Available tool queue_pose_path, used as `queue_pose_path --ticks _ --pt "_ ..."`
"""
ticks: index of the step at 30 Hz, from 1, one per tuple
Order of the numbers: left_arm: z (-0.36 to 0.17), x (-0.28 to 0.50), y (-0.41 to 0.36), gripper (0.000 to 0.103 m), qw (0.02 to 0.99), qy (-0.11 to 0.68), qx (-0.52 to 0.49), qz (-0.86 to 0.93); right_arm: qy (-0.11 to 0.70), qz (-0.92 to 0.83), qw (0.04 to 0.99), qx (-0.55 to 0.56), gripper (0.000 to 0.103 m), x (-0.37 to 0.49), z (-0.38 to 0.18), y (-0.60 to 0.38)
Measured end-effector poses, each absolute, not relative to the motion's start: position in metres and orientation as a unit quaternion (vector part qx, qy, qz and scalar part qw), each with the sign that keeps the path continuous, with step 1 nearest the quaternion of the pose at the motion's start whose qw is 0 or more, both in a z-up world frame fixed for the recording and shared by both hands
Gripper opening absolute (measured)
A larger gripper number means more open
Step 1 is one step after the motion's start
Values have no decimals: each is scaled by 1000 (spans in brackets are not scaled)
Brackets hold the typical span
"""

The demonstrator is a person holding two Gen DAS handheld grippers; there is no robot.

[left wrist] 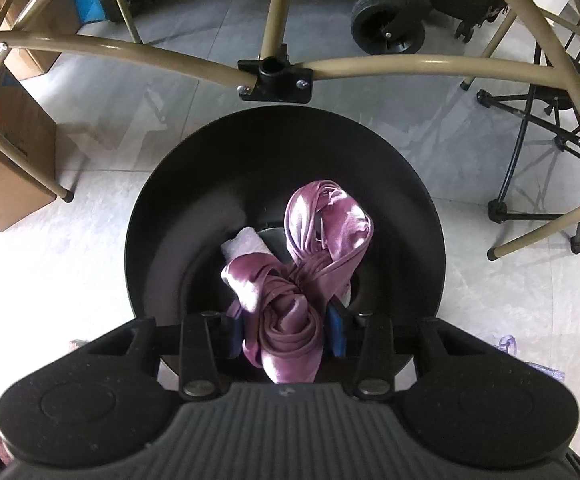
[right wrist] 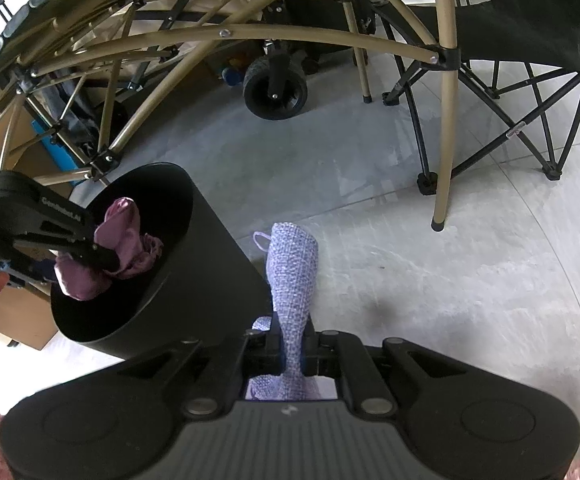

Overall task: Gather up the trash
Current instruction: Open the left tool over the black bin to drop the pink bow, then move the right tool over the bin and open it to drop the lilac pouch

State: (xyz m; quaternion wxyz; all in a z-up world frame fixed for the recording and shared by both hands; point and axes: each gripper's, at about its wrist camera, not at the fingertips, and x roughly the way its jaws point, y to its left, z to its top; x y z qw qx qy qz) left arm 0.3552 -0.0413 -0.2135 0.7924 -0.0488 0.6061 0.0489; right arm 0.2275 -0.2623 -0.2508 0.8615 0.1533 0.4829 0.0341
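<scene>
The left gripper (left wrist: pixel 285 332) clamps a twisted purple cloth (left wrist: pixel 310 264) over the open black bin (left wrist: pixel 161 216). Beside the bin, the right gripper (right wrist: pixel 292 354) pinches a lavender knitted cloth (right wrist: pixel 294 268) above the grey floor (right wrist: pixel 450 280).

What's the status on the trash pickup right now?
Left gripper shut on purple cloth, over black bin. Right gripper shut on lavender cloth. Bin mouth unobstructed.
</scene>
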Motion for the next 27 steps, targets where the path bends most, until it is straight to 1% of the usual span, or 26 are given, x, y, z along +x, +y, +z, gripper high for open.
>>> queue_pose_path --ticks 4,5,6,7,9,10,11,12,27 --pt "-213 356 -42 41 794 605 -45 49 482 34 862 154 6 227 -251 -263" --pt "-213 356 -43 45 794 605 -44 47 482 34 862 154 6 227 -251 -263" --pt "-213 356 -45 54 793 605 -43 47 482 34 862 154 6 226 -251 -263" --pt "-212 356 -45 60 792 607 -41 50 481 34 862 154 6 226 -251 -263" --pt "-210 355 -45 81 796 602 -37 52 480 34 863 155 6 226 -250 -262" --pt "-208 355 -45 86 799 598 -35 51 480 34 863 155 6 226 -250 -262" --pt "-205 354 -45 99 801 595 -35 51 480 34 863 155 6 226 -250 -262" --pt "-204 354 -44 103 802 594 -36 52 479 34 863 155 6 225 -250 -262" --pt "-198 349 -39 103 800 598 -21 55 480 26 865 147 6 226 -244 -263"
